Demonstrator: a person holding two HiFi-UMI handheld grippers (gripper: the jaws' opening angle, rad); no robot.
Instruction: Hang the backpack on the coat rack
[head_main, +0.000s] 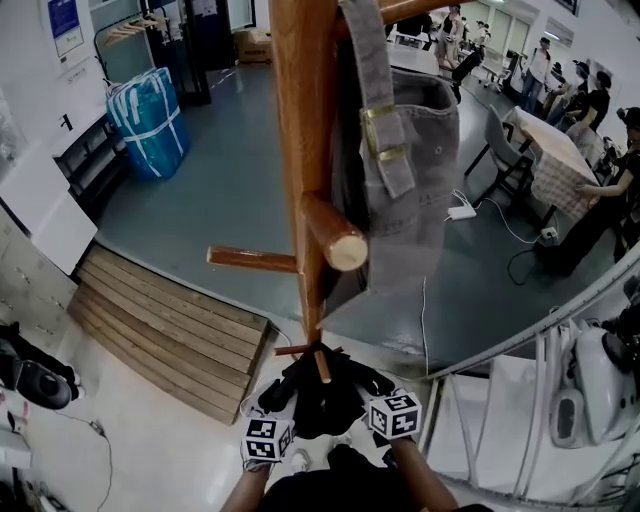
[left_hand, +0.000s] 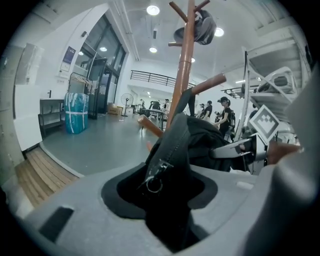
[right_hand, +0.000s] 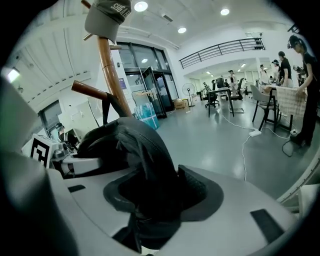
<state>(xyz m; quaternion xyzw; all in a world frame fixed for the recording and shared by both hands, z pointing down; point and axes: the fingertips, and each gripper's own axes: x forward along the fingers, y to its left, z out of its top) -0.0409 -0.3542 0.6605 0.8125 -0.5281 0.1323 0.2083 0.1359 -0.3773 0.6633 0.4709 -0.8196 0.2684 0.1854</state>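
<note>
Where the backpack (head_main: 320, 392) is: at 6 o'clock in our head view, a black heap low beside the coat rack (head_main: 300, 150) pole, on no peg.
Left gripper (left_hand: 167, 220): at 7 o'clock of the backpack; the jaws stand somewhat apart, and black fabric with a zipper ring (left_hand: 154, 185) fills the gap, so we grip it.
Right gripper (right_hand: 150, 220): at 5 o'clock of the backpack; the jaws are closed on a thick fold of the same fabric.
Coat rack: a wooden pole running to 12 o'clock, with one peg (head_main: 335, 240) pointing toward us.
Grey bag (head_main: 420, 190): hangs on the rack, at 2 o'clock of that peg.
Cap (right_hand: 107, 17): on the rack's top, at 11 o'clock in the right gripper view.
Wooden ramp (head_main: 170, 335): on the floor, at 10 o'clock of the backpack.
</note>
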